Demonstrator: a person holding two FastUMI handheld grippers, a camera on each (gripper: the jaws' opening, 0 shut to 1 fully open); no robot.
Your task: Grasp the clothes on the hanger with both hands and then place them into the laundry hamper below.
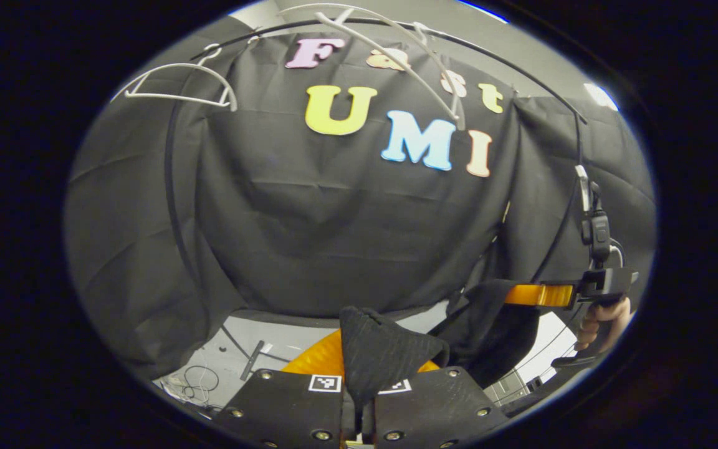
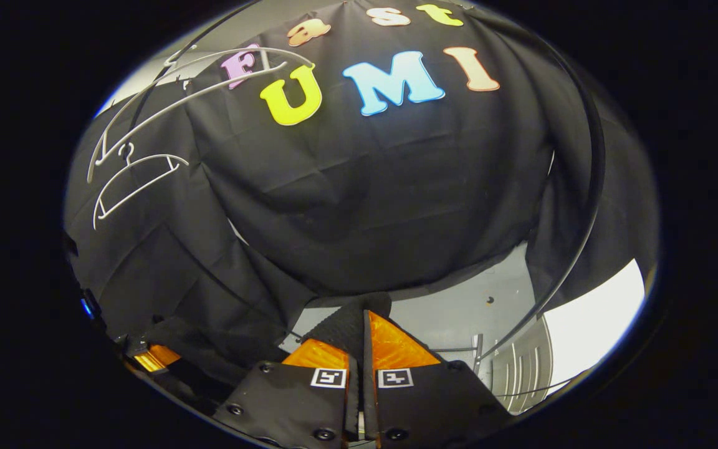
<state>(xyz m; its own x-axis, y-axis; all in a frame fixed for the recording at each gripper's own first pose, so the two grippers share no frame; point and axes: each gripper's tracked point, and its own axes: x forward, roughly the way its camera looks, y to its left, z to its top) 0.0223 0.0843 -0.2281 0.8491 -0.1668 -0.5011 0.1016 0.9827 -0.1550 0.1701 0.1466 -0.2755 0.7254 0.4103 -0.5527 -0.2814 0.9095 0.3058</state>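
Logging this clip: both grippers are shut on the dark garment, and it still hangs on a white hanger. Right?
Not quite. Both grippers do clamp the garment, but it is off the hangers, which hang bare in the left gripper view.

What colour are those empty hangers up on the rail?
White. The hangers hang bare against the dark cloth, clearest in the left gripper view.

Open air lies ahead up to the booth's cloth wall (image 1: 309, 218). Bare hangers (image 1: 175, 84) and a curved black rail (image 2: 586, 187) hang overhead as obstacles.
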